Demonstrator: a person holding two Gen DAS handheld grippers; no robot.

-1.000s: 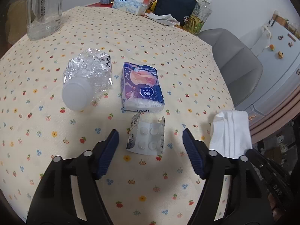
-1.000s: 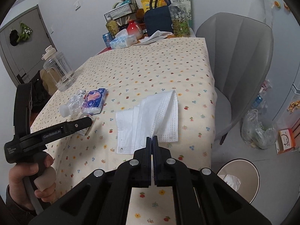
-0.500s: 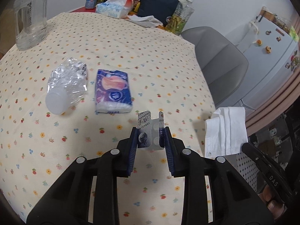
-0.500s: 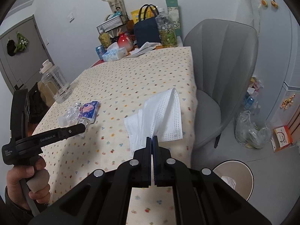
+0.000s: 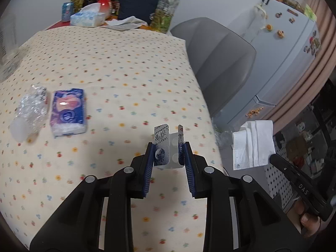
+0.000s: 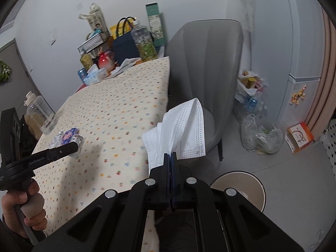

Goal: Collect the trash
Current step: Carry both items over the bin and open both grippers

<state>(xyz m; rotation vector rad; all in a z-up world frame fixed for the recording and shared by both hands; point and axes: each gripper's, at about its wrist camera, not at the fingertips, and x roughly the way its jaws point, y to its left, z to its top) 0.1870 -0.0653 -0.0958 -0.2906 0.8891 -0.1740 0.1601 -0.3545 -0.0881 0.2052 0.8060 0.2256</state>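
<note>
From my left camera, going left to right across the desk (image 5: 126,67): at nine o'clock lies a crushed plastic bottle (image 5: 29,113), white cap end toward me, and just beside it on its right a blue pack of tissues (image 5: 68,113). Both rest flat on the flowered cloth.

At the centre, my left hand-held gripper (image 5: 169,153) is clamped on a blister pack (image 5: 168,147), which bows between the blue pads and is lifted clear of the cloth. The jaws closed on it within the last second and have since held steady.

At three o'clock in the same view hangs a white face mask (image 5: 253,145), off the desk edge, pinched at the tip of my right hand-held gripper (image 5: 273,157). A hand (image 5: 310,224) on that tool's grip shows at four o'clock.

In the right camera, at eight o'clock, a hand (image 6: 23,212) grips the left tool's handle, its tip over the desk with the blister pack (image 6: 77,147) in it. At the centre my right hand-held gripper (image 6: 170,157) has its jaws pressed together on the face mask (image 6: 180,130), which fans upward in front of a grey chair (image 6: 205,67). At five o'clock a round bin (image 6: 237,189) stands on the floor, partly behind the tool.
</note>
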